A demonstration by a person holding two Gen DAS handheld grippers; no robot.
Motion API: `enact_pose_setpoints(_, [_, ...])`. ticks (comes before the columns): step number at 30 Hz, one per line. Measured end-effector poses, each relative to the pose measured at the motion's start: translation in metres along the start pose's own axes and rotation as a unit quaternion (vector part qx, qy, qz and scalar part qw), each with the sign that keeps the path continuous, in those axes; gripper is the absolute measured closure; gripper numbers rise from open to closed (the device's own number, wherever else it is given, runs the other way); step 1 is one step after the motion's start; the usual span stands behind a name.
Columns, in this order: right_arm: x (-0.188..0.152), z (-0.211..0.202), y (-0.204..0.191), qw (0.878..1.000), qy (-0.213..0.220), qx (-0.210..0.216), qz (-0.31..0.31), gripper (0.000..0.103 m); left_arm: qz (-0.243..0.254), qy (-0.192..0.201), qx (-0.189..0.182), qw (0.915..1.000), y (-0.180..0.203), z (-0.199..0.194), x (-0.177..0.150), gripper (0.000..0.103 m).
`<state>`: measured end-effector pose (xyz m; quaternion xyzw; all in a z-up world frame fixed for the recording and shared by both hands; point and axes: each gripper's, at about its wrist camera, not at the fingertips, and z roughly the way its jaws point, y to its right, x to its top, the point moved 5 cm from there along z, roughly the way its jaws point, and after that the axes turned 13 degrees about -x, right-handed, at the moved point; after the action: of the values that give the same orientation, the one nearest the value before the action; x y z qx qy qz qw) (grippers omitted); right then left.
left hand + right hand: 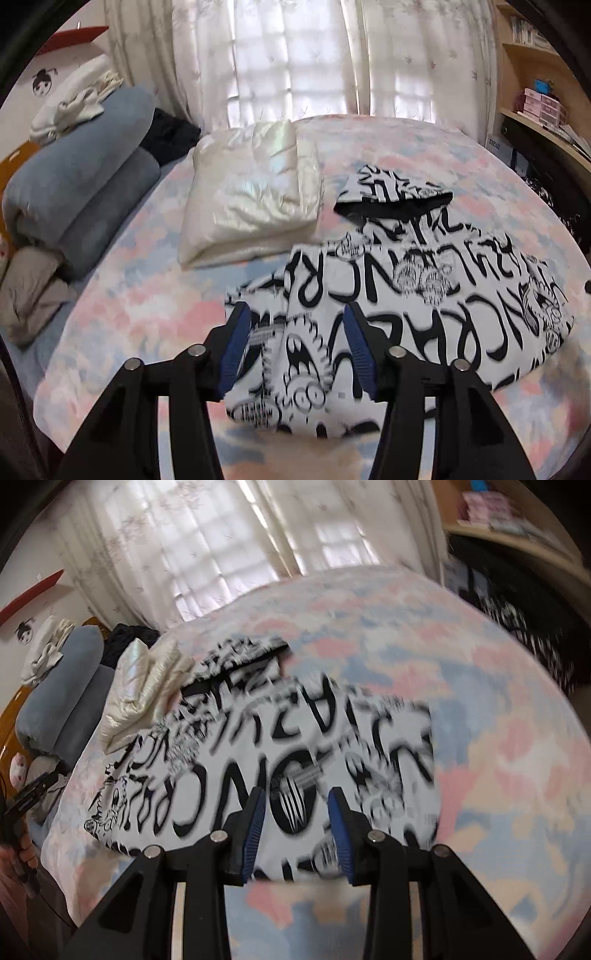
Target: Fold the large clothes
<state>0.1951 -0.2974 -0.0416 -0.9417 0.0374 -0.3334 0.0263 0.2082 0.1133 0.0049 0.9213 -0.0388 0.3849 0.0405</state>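
Nearest, left hand-held gripper (297,314) and right hand-held gripper (297,798), both parted, empty, raised above hoodie (388,314). Hoodie folded on bed (147,306). Beyond, touching it, white jacket (255,199), also folded.

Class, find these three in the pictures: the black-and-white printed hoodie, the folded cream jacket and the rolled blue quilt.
black-and-white printed hoodie (424,295), left wrist view, on its body.
folded cream jacket (255,195), left wrist view, top face.
rolled blue quilt (81,177), left wrist view, upper roll.
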Motion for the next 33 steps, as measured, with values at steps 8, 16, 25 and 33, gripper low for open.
enact_pose_setpoints(8, [0.059,0.02,-0.025,0.999,0.023,-0.005,-0.037,0.062,0.015,0.002,0.015,0.9998,0.001,0.031,0.043,0.049])
enact_pose_setpoints(16, [0.063,0.066,-0.047,0.999,-0.011,0.013,-0.046,0.062,0.029,-0.009,0.019,0.9994,0.011,0.072,0.061,0.047])
enact_pose_setpoints(25, [0.058,0.111,-0.049,0.997,-0.057,0.02,-0.045,0.062,0.043,-0.019,0.021,0.9986,0.021,0.125,0.078,0.046])
enact_pose_setpoints(33, [0.118,0.165,-0.056,0.995,-0.092,0.034,-0.013,0.052,0.062,-0.028,0.009,0.9977,0.039,0.201,0.128,0.036])
